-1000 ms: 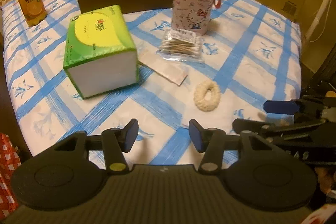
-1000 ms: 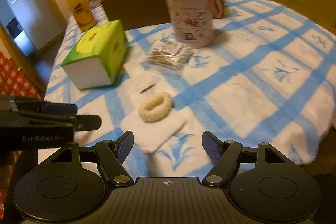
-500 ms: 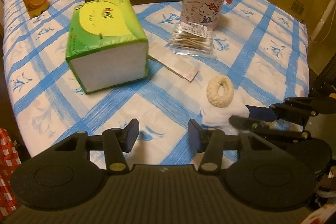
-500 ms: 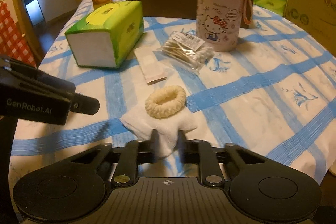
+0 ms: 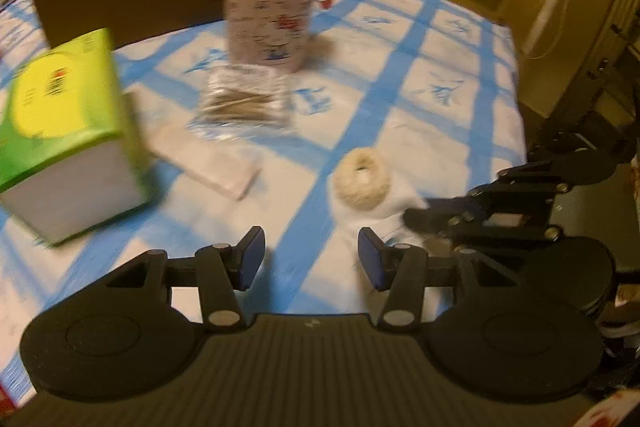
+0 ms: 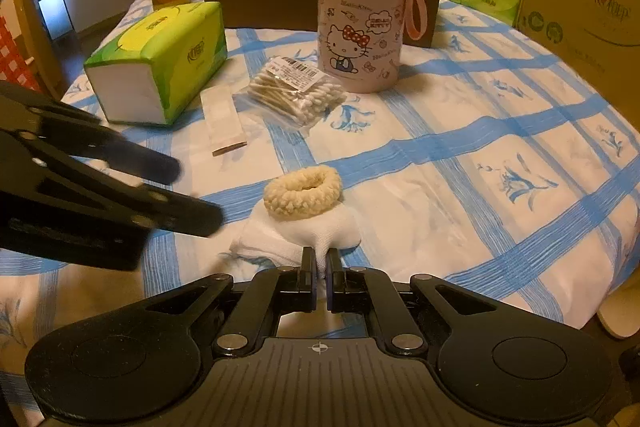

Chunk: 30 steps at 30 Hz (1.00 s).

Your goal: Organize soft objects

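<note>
On a blue-checked table [image 6: 460, 131], the left gripper [image 5: 311, 254] hovers with fingers released and empty, at nine o'clock of a white cloth [image 6: 304, 233]. The right gripper [image 6: 319, 269], its fingers having just clenched, pinches the cloth's near edge; a cream scrunchie [image 6: 302, 191] rests on top. The step in hand looks like securing the cloth; the next likely calls for a level lift, or the scrunchie rolls off. Tissue pack [image 6: 160, 63], cotton swabs [image 6: 296, 93] and pink-lidded cup [image 6: 362, 21] crowd twelve o'clock; open room lies toward three o'clock, with the table's edge close at six.
</note>
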Each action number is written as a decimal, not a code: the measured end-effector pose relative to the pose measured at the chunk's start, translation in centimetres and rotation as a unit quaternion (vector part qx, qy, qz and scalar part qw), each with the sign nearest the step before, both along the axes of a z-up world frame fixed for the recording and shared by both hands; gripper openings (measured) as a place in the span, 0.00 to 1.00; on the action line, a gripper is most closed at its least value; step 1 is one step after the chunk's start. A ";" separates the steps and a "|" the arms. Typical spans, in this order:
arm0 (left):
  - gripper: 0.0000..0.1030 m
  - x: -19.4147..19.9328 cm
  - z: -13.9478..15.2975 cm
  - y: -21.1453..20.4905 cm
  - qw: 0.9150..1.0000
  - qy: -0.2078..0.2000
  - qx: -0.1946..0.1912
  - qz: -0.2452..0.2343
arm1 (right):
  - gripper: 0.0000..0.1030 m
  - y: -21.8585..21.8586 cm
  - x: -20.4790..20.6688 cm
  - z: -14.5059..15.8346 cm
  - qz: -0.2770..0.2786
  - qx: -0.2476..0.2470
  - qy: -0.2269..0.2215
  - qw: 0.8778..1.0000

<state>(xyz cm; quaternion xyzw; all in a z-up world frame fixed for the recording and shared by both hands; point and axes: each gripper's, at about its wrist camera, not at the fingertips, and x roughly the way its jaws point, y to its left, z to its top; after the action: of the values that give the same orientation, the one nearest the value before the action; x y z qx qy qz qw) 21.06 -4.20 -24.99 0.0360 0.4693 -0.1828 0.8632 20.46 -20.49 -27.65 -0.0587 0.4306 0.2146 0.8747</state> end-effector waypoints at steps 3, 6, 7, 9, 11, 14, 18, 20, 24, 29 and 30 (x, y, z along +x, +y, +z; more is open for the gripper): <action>0.46 0.8 -0.5 -1.1 1.000 0.001 -0.017 -0.017 | 0.05 -0.3 0.2 -0.1 0.004 0.003 0.002 1.000; 0.45 1.6 -0.9 -2.0 0.999 0.003 -0.027 -0.028 | 0.05 -0.6 0.4 -0.1 0.003 0.012 0.008 1.000; 0.43 1.9 -1.1 -2.2 0.999 0.003 -0.031 -0.031 | 0.05 -0.6 0.5 -0.1 0.004 0.014 0.009 1.000; 0.41 2.3 -1.4 -2.6 0.999 0.006 -0.037 -0.035 | 0.05 -0.8 0.7 -0.2 0.005 0.019 0.012 1.000; 0.36 2.7 -1.6 -2.9 0.998 0.005 -0.039 -0.038 | 0.05 -1.0 0.8 -0.2 0.004 0.024 0.015 1.000; 0.29 3.2 -1.9 -3.2 0.998 0.007 -0.043 -0.043 | 0.04 -1.1 0.9 -0.3 0.003 0.030 0.019 0.999; 0.14 3.7 -2.3 -3.5 0.998 0.012 -0.050 -0.046 | 0.04 -1.2 0.9 -0.3 0.002 0.033 0.020 0.999; 0.05 3.8 -2.4 -3.5 0.998 0.009 -0.048 -0.044 | 0.04 -1.3 1.0 -0.3 0.001 0.034 0.021 0.999; 0.00 3.9 -2.5 -3.0 0.998 0.008 -0.046 -0.040 | 0.04 -1.7 1.2 -0.2 -0.009 0.036 0.023 0.999; 0.00 3.9 -2.6 -2.2 0.999 0.012 -0.040 -0.028 | 0.04 -2.7 1.8 0.1 -0.047 0.007 0.010 0.999; 0.01 3.8 -2.6 -2.0 0.999 0.012 -0.039 -0.026 | 0.04 -3.0 1.9 0.2 -0.052 0.001 0.004 0.999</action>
<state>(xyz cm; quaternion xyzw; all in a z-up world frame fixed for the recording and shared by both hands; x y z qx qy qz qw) 24.90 -6.24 -27.57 0.0121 0.4713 -0.2243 0.8529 22.35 -23.46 -27.42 -0.0344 0.4367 0.1692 0.8829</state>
